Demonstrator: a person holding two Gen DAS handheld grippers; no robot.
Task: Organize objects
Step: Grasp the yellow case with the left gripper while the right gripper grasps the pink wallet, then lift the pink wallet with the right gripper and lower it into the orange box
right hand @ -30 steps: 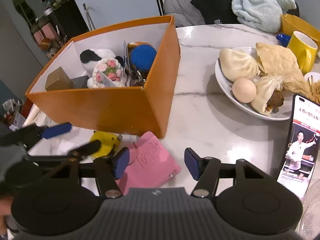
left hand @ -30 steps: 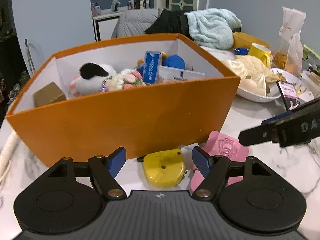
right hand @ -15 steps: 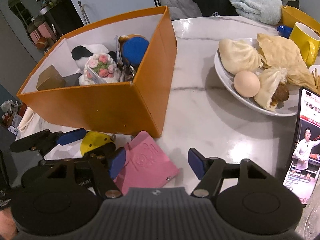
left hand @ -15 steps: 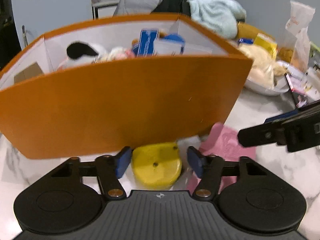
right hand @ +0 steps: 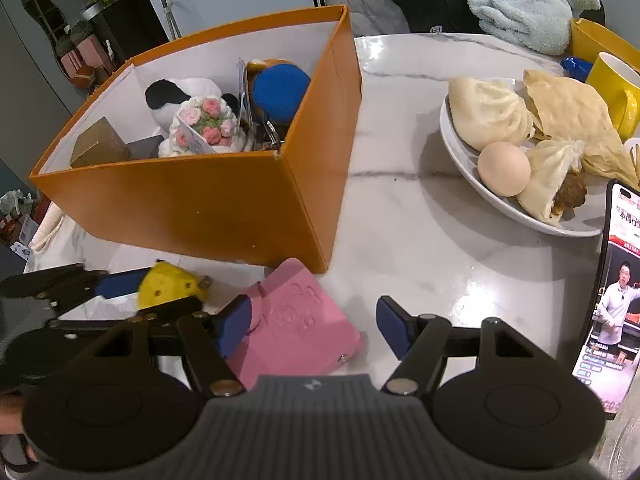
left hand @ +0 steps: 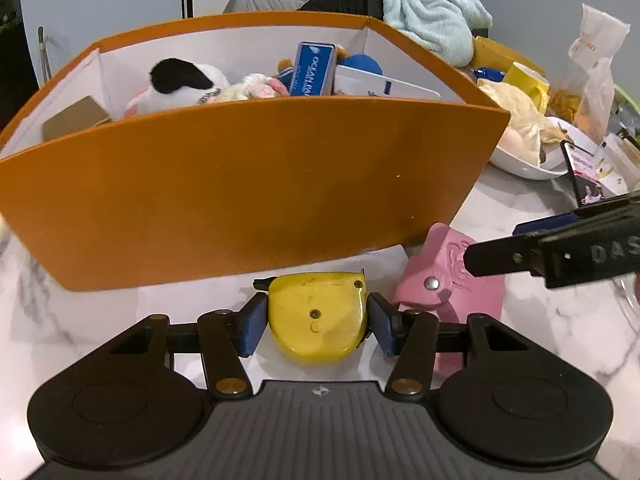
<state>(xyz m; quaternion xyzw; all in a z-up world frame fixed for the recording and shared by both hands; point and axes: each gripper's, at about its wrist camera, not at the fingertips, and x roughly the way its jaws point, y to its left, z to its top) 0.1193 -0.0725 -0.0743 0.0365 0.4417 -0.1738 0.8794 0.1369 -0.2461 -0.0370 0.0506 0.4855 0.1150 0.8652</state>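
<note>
- The left gripper (left hand: 316, 326) is closing its jaws on the yellow tape measure (left hand: 318, 316), pads touching both sides, on the marble table (right hand: 420, 240).
- The right gripper (right hand: 314, 326) stands open over the pink pouch (right hand: 296, 320).
- The orange box (left hand: 240, 184) sits just behind both.
</note>
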